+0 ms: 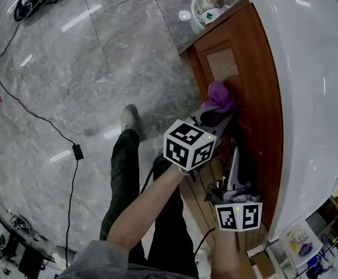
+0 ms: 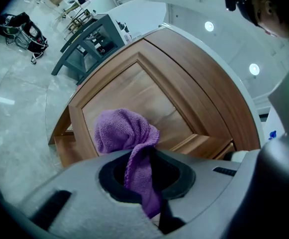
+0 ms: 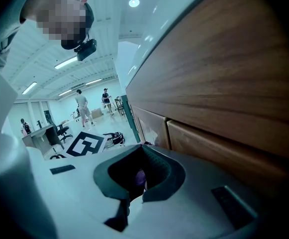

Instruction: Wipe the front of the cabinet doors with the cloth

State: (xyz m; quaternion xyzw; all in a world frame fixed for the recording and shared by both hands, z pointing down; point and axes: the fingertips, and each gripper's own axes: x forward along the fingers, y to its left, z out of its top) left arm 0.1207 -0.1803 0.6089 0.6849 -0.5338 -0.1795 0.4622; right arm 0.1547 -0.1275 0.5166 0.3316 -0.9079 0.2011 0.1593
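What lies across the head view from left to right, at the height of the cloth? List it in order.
black cable → shoe → cloth → cabinet door → countertop

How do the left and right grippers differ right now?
The left gripper is shut on the purple cloth; the right gripper is shut with nothing gripped. The left gripper holds the cloth against the cabinet door; the right gripper sits nearer the person, off the cloth. Both carry marker cubes and stay close to the cabinet front.
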